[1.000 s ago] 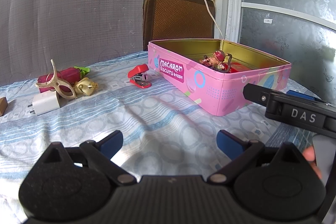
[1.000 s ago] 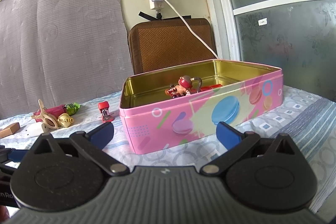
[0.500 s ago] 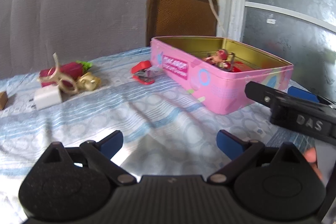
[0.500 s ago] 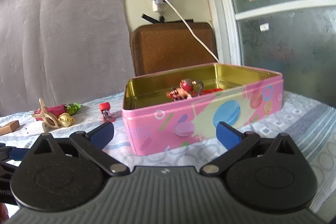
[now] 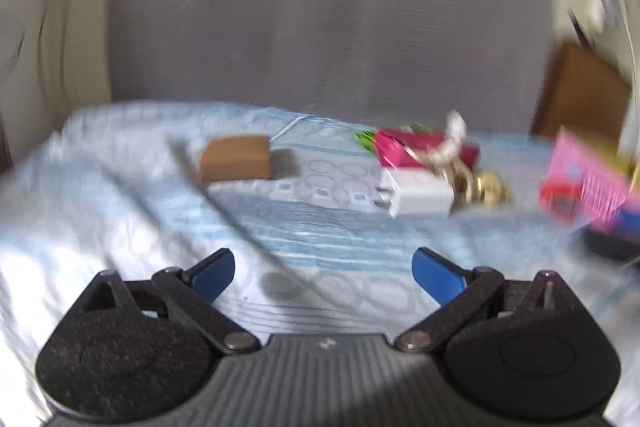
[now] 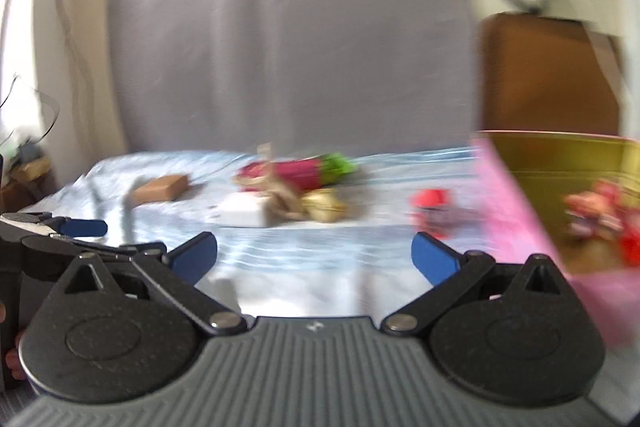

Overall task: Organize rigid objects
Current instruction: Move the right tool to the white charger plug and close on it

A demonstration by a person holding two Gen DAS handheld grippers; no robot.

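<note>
Blur smears both wrist views, so small details are hard to read. The left gripper (image 5: 322, 269) has its jaws spread wide with nothing between them, and the right gripper (image 6: 314, 255) is likewise released and empty.

Ahead of the left jaws lies a loose cluster on the patterned cloth (image 5: 120, 187): a white charger (image 5: 418, 195), a tan clip (image 5: 448, 147) leaning across a magenta packet (image 5: 404, 145), and a gold trinket (image 5: 490, 189) just beside them. A brown block (image 5: 236, 158) sits ahead and to the left, apart from the pile. The pink tin (image 6: 532, 211) stands to the right of the right jaws, already holding a small figure (image 6: 596, 207), with a red stapler (image 6: 430, 205) just outside its wall.

Likely risk: the clip, charger and trinket touch or overlap, so closing on one may drag or topple its neighbours. The soft cloth could also bunch under the jaws and spoil a grasp. Both grippers aiming at the same pile might collide.
</note>
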